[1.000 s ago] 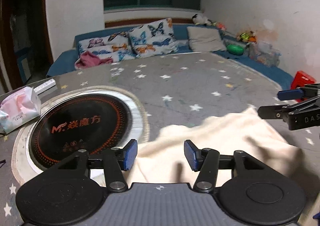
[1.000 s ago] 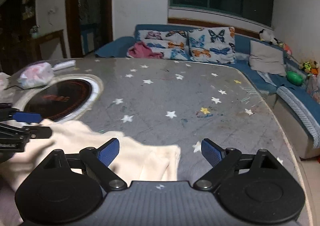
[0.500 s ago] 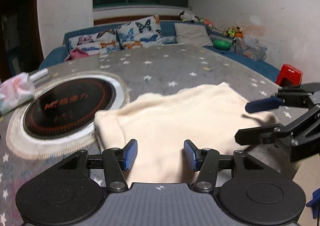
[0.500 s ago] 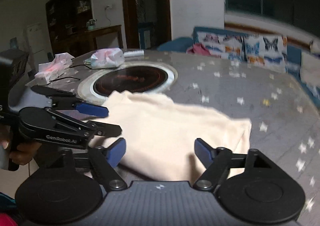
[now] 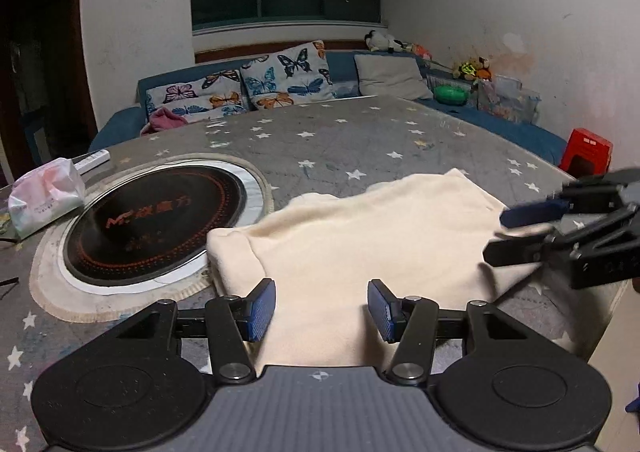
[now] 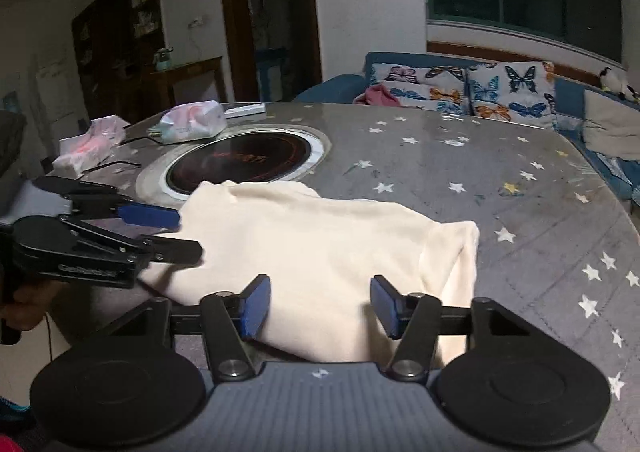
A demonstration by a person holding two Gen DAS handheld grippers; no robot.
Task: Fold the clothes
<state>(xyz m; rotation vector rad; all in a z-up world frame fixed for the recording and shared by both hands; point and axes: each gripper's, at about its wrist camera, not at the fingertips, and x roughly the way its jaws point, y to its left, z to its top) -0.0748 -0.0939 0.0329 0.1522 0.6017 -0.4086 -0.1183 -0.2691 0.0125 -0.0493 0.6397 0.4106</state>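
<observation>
- Cream garment point(image 5: 360, 248) point(image 6: 320, 252) lies partly folded on the star-print tabletop point(image 5: 340, 144) point(image 6: 460, 156), near edge draping over the tabletop rim, far-left corner just beside the round black cooktop point(image 5: 156, 220) point(image 6: 240, 166).
- Left tongs point(image 5: 321, 310) apart, blue pads either side of the garment's near edge, nothing pinched.
- Right tongs point(image 6: 320, 306) apart too, garment between the pads but not clamped.
- Left view only: red box point(image 5: 587, 154) off the tabletop's right edge, green object point(image 5: 451, 94) and toys on the sofa; right tongs point(image 5: 520, 230) seen side-on at the garment's right corner, blurred.
- Right view only: doorway, wooden sideboard, second tissue pack point(image 6: 90, 146), black cable; left tongs point(image 6: 176, 234) side-on at the garment's left edge, hand point(image 6: 24, 308) gripping the handle.
- Both views: butterfly cushions point(image 5: 288, 78) point(image 6: 508, 94), pink cloth, tissue pack point(image 5: 44, 196) point(image 6: 192, 124), white remote.
- Writing: cooktop has an orange "M" logo plus characters, unreadable; left tongs body reads roughly "GenRobot.AI", blurred.
</observation>
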